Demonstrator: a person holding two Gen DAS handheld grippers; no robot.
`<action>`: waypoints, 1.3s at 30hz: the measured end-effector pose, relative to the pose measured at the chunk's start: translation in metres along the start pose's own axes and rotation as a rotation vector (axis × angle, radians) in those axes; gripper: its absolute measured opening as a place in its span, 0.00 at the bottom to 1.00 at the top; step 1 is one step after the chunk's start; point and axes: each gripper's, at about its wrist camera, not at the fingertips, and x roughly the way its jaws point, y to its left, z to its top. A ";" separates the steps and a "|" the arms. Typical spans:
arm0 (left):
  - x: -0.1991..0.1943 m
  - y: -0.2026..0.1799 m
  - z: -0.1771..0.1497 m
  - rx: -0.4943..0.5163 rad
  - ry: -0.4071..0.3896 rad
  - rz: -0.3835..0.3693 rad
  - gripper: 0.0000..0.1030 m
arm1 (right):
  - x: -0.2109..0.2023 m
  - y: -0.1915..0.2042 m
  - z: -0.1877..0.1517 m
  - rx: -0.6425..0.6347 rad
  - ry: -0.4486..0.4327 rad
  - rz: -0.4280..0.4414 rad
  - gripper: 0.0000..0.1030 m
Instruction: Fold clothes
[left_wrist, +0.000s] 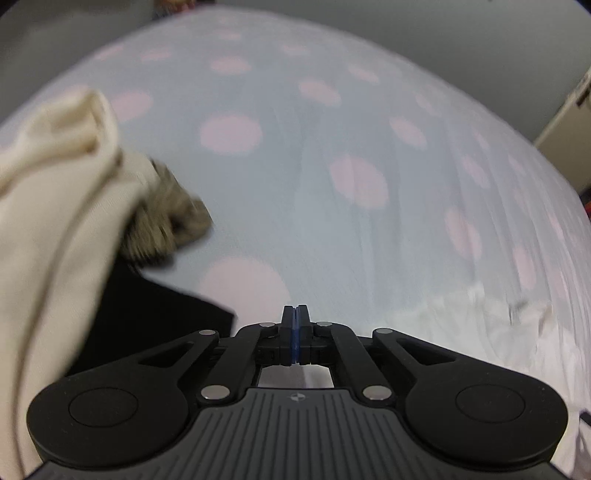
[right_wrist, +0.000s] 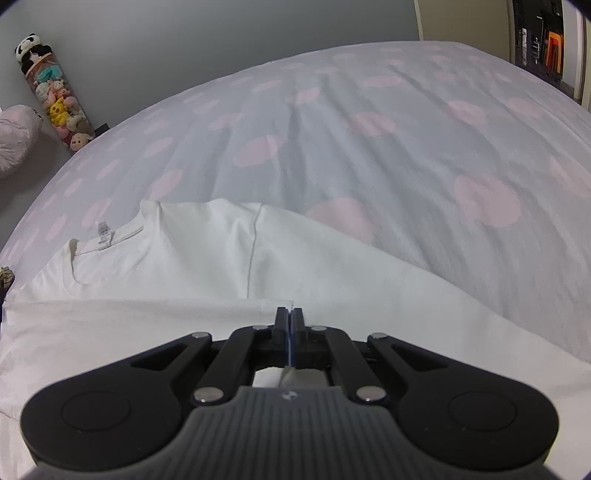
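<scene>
**Both grippers closed over a white T-shirt on the bed**

A clear tube (right_wrist: 55, 98) at the far left wall holds small plush toys, a panda sitting on top. The right gripper (right_wrist: 289, 314) tilts down over the white T-shirt (right_wrist: 207, 240), which lies spread on the near part of the spotted bed (right_wrist: 406, 147); its jaws are pressed together and appear to pinch a fold of the shirt, though the contact is partly hidden. The left gripper (left_wrist: 296, 312) is closed with nothing visible between its fingers. At its left a cream garment (left_wrist: 55, 221), a brown furry item (left_wrist: 170, 214) and a black cloth (left_wrist: 159, 310) are blurred and cut off
</scene>
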 end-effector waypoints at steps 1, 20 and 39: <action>-0.003 0.003 0.002 -0.011 -0.013 -0.009 0.00 | 0.000 -0.001 0.000 0.007 0.000 -0.001 0.01; 0.013 -0.005 -0.040 0.023 -0.005 -0.133 0.00 | -0.007 0.009 -0.024 -0.027 0.005 0.046 0.06; -0.052 0.001 -0.073 0.225 -0.069 -0.084 0.00 | -0.026 0.012 -0.034 -0.017 -0.006 0.041 0.11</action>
